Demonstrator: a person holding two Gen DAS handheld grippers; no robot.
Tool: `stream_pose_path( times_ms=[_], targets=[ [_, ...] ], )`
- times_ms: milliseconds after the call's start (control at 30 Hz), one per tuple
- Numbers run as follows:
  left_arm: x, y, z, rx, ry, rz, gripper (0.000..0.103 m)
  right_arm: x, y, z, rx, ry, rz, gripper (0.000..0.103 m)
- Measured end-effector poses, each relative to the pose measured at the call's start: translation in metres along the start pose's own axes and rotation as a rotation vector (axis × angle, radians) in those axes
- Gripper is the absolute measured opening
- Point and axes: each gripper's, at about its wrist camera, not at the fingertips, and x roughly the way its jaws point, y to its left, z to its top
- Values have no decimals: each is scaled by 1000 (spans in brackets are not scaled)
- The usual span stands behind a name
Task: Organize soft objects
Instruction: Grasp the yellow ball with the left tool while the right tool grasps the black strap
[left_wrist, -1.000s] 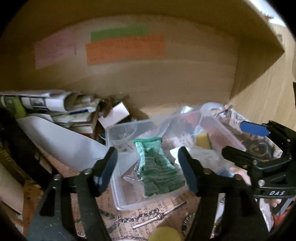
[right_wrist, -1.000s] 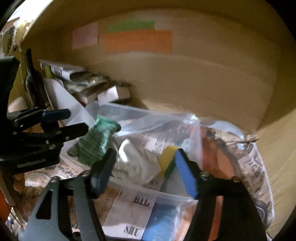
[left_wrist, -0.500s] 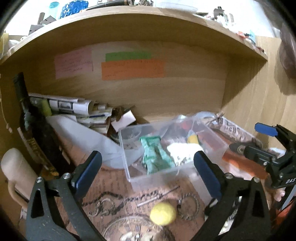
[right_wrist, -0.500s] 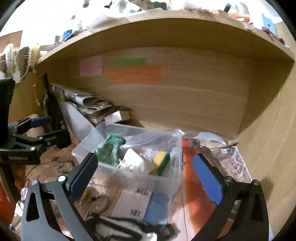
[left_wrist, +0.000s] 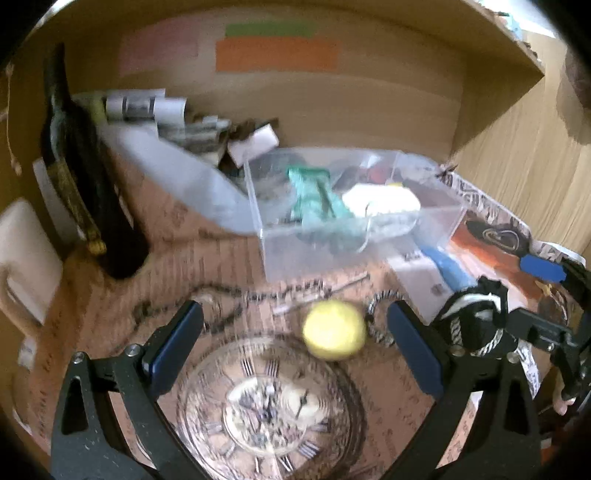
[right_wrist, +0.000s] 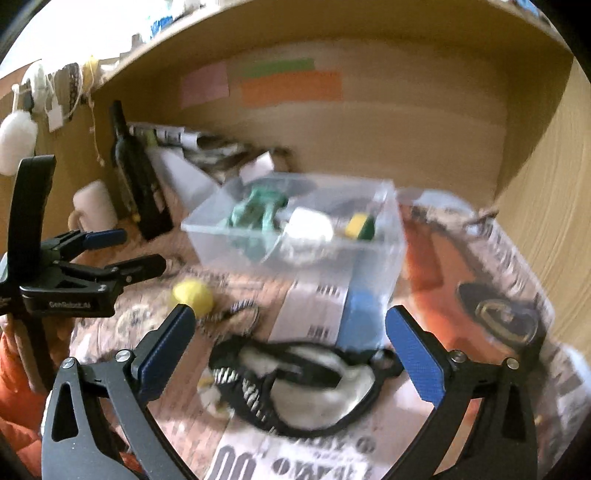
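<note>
Round yellow foam ball (left_wrist: 334, 329) on the paper-covered surface (left_wrist: 207, 266), between the wide-open, empty jaws of the left gripper (left_wrist: 295, 345); right gripper (right_wrist: 290, 345), likewise agape, above 1 black-and-white cloth bundle (right_wrist: 303, 384); lower squarely, squeeze lightly, carry to the clear plastic box (left_wrist: 354, 254).

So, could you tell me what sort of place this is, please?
Probably a cluttered home desk nook under a wooden shelf. Coloured paper notes are stuck on the back panel, a dark bottle and a mug stand at the left, and a clear bin holds soft items.
</note>
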Motion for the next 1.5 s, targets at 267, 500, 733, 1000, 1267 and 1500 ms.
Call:
stream_pose_path(
  times_ms=[267,500,733,1000,1267,1500],
  targets=[
    [16,0,-20,-39,60,-31,101,16,3,-22,1,100,-10,103],
    [27,-3,-17,-43,79,-57,80,23,-17,-26,89,122,25,95],
    [42,-8,-14,-43,111,-97,55,25,-23,-28,97,137,55,37],
    [37,-14,-12,-17,87,-114,42,13,-28,-16,89,69,29,14],
    [18,-9,3,-20,10,-103,42,-6,-41,6,99,-31,-23,13],
    [5,-3,28,-19,-72,-99,42,-20,-53,31,91,-132,-73,13]
  ],
)
